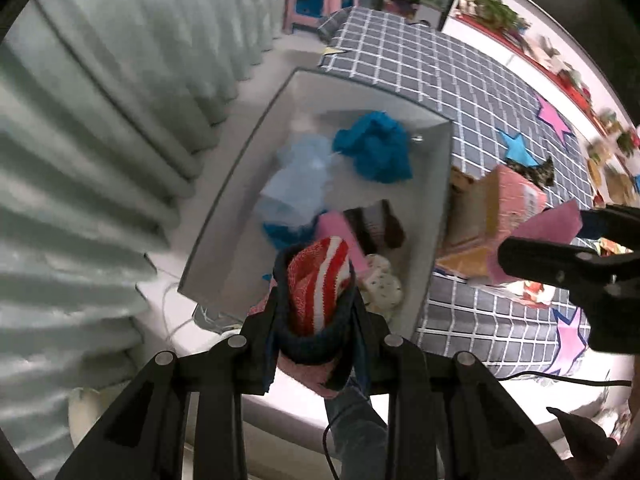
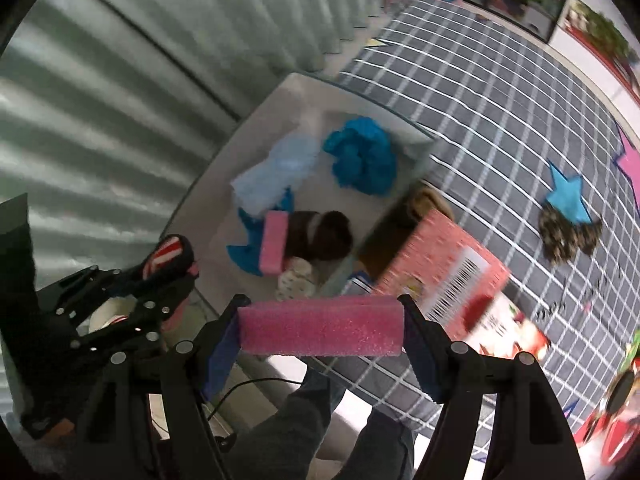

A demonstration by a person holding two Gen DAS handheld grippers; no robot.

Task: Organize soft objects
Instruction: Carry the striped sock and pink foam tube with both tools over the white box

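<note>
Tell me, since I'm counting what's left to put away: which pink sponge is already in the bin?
The smaller pink sponge lying in the white bin beside the brown sock. The other pink sponge is clamped between the right gripper fingers, not yet in.

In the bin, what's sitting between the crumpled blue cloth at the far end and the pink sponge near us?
In the right wrist view, a pale blue cloth lies left of the line between the crumpled blue cloth and pink sponge; otherwise bare white bin floor.

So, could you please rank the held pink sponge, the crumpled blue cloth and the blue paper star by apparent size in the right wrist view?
1. Pink sponge, though nearest the camera, so inflated.
2. Blue cloth.
3. Blue star.
</note>
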